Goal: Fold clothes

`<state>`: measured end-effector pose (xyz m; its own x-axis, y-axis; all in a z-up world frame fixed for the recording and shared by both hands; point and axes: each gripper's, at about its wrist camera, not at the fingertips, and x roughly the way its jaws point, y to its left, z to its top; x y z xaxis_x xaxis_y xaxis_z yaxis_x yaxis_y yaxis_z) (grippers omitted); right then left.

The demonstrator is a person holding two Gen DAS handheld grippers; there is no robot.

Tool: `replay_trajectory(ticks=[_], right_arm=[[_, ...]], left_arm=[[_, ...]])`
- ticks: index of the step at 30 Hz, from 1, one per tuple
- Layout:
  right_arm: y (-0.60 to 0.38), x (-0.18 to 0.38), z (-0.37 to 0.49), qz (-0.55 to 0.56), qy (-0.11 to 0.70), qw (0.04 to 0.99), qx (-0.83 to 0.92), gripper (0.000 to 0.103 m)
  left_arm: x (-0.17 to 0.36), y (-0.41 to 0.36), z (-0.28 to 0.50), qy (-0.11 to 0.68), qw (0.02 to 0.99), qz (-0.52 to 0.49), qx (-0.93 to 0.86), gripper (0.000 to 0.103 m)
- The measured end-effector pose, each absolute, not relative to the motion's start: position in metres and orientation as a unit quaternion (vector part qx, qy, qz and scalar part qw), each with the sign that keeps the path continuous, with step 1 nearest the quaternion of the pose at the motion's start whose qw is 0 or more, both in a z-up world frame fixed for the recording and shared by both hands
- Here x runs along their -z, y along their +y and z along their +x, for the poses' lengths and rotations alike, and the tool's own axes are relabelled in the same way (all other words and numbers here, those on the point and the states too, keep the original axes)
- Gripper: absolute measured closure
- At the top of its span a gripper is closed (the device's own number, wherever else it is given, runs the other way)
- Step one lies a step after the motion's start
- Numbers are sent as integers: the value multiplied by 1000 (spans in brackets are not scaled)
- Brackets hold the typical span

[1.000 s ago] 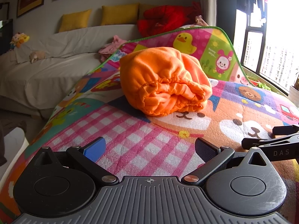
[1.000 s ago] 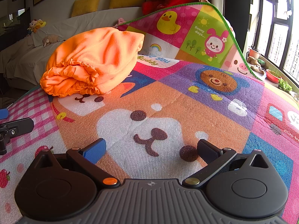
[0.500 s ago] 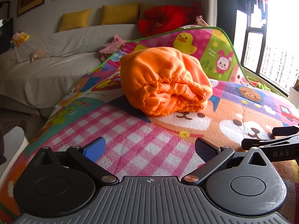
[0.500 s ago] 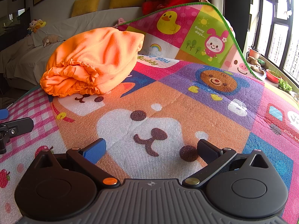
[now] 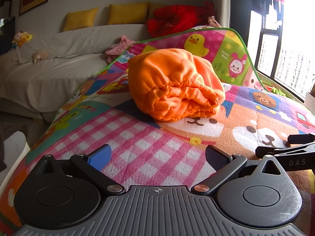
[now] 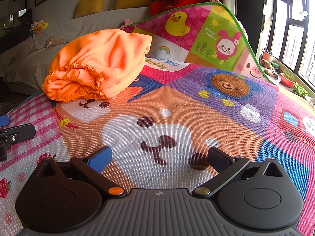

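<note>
Hovering side by side | left gripper [image 5: 157,154] and right gripper [image 6: 158,155] both spread wide, holding nothing | orange garment [image 5: 174,84] bundled far-centre on play mat [image 6: 196,102], likely folded or awaiting pickup

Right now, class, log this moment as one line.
left gripper: open, empty | right gripper: open, empty | orange garment: bundled on mat, untouched
</note>
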<state>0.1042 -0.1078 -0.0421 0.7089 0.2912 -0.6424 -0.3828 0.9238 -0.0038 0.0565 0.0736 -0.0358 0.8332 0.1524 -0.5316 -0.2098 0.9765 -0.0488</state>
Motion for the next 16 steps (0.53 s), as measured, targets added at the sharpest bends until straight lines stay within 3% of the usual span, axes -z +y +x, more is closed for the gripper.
replay_trajectory(ticks=[16], right_arm=[[-107,42,105,-68,335,922,-183,0]], left_arm=[[35,72,54,266,959,-48,-89,0]])
